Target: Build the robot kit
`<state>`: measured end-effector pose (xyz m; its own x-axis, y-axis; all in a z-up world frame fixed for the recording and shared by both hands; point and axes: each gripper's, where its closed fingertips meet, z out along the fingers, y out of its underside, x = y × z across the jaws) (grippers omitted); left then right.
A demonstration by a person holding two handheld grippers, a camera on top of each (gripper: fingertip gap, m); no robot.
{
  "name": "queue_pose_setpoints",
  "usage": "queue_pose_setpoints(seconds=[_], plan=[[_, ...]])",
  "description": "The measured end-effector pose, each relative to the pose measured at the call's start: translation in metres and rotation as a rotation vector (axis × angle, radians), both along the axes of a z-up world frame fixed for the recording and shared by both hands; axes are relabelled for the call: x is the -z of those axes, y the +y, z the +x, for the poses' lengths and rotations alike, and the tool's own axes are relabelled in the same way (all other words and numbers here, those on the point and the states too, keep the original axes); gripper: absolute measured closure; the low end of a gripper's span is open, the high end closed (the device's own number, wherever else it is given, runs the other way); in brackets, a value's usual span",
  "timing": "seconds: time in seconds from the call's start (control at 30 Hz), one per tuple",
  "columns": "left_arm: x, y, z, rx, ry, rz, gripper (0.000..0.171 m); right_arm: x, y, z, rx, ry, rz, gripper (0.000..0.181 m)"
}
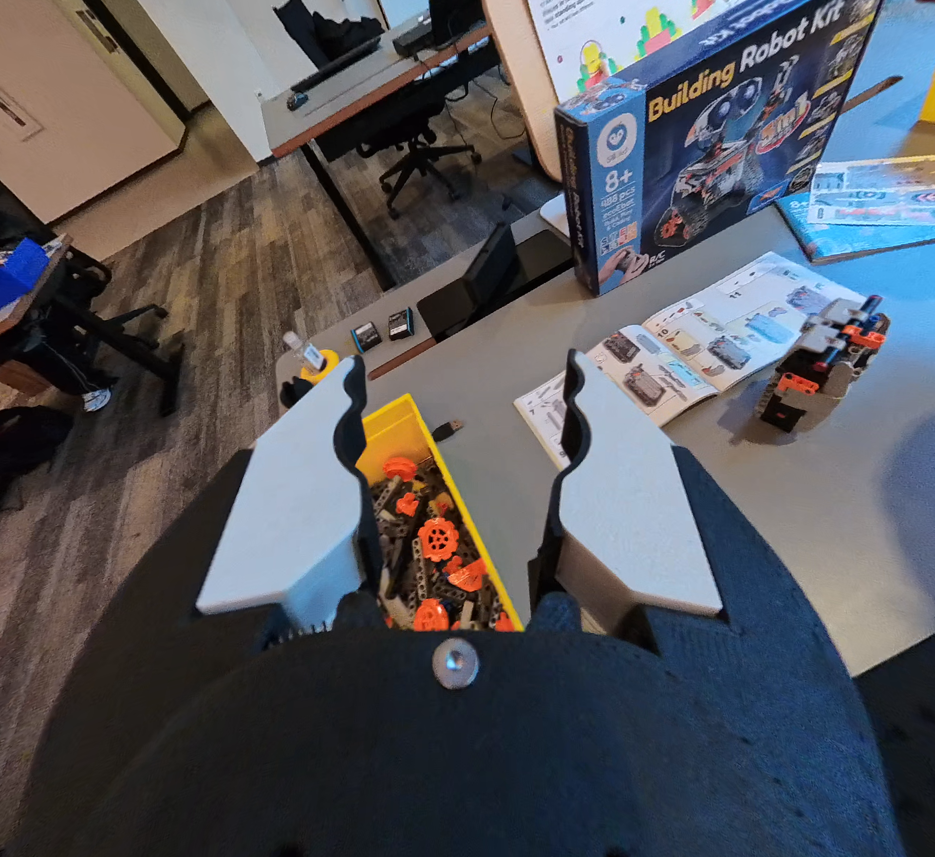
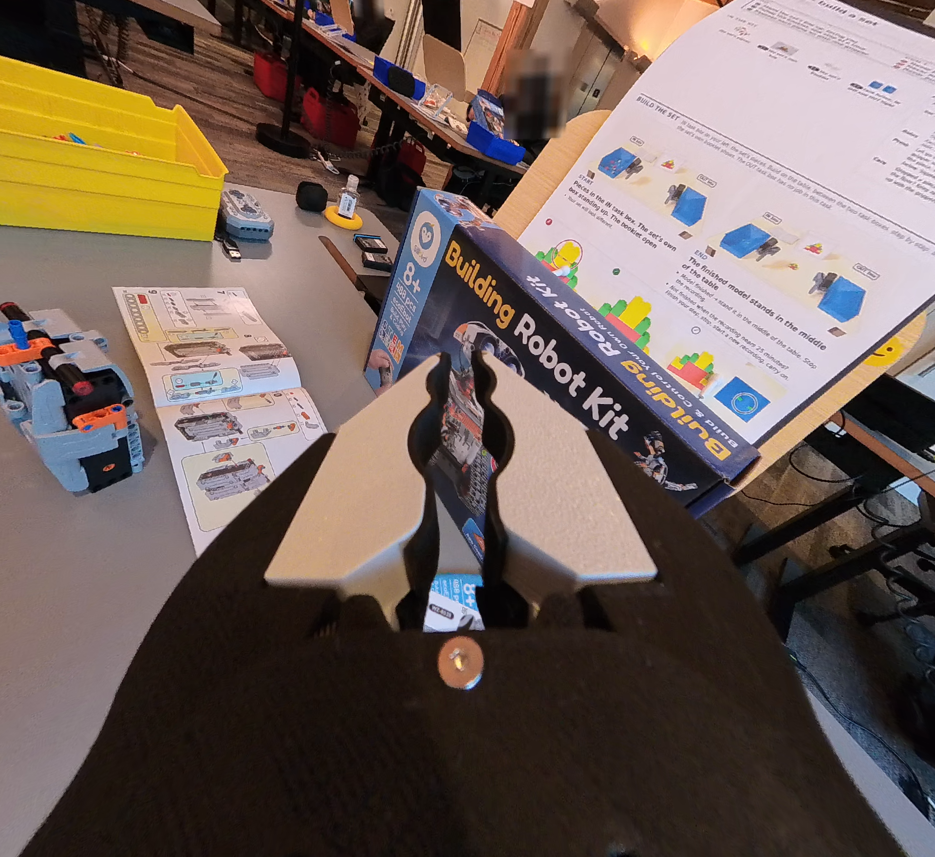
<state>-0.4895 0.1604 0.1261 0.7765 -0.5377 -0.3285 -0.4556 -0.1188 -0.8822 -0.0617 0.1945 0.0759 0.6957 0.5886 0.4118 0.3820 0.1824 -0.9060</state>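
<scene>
My left gripper (image 1: 463, 377) is open and empty. Its jaws stand wide apart above a yellow bin (image 1: 405, 423) that holds orange gears (image 1: 437, 539) and dark grey beams. My right gripper (image 2: 461, 357) is shut on nothing, in the air in front of the blue kit box (image 2: 531, 377), which stands upright and also shows in the left wrist view (image 1: 708, 150). A partly built grey, black and orange model (image 1: 824, 367) stands on the grey table (image 1: 506, 357) beside an open instruction booklet (image 1: 683, 357). Both show in the right wrist view, the model (image 2: 66, 397) left of the booklet (image 2: 217, 392).
Stacked yellow bins (image 2: 101, 165) stand at the back left, with a grey-blue control unit (image 2: 245, 213) and a USB plug (image 2: 231, 248) beside them. A small bottle on a yellow ring (image 2: 346, 205) and two black batteries (image 2: 372, 251) lie near the table edge. An instruction board (image 2: 733, 225) leans behind the box. About 45 cm separates my left fingertips from my right. My left tips are about 30 cm from the model (image 2: 66, 397), my right tips only 20 cm.
</scene>
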Motion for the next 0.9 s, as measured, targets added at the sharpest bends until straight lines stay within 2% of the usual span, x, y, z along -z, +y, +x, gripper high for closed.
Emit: queue_pose_setpoints(seconds=[0.13,0.3,0.53,0.9], plan=[[-0.002,0.013,-0.014,-0.021,0.070,-0.056,0.095,0.002,0.001,0.001,0.007,-0.010,-0.008,0.173],[0.014,0.025,-0.046,-0.075,0.114,-0.155,0.097,0.003,0.001,0.000,0.008,-0.030,-0.013,0.173],[0.041,0.026,-0.090,-0.160,0.056,-0.250,0.100,0.002,-0.001,-0.003,0.005,-0.041,-0.021,0.173],[0.073,0.017,-0.132,-0.237,0.011,-0.340,0.105,0.006,0.000,-0.008,-0.003,-0.062,-0.030,0.173]])
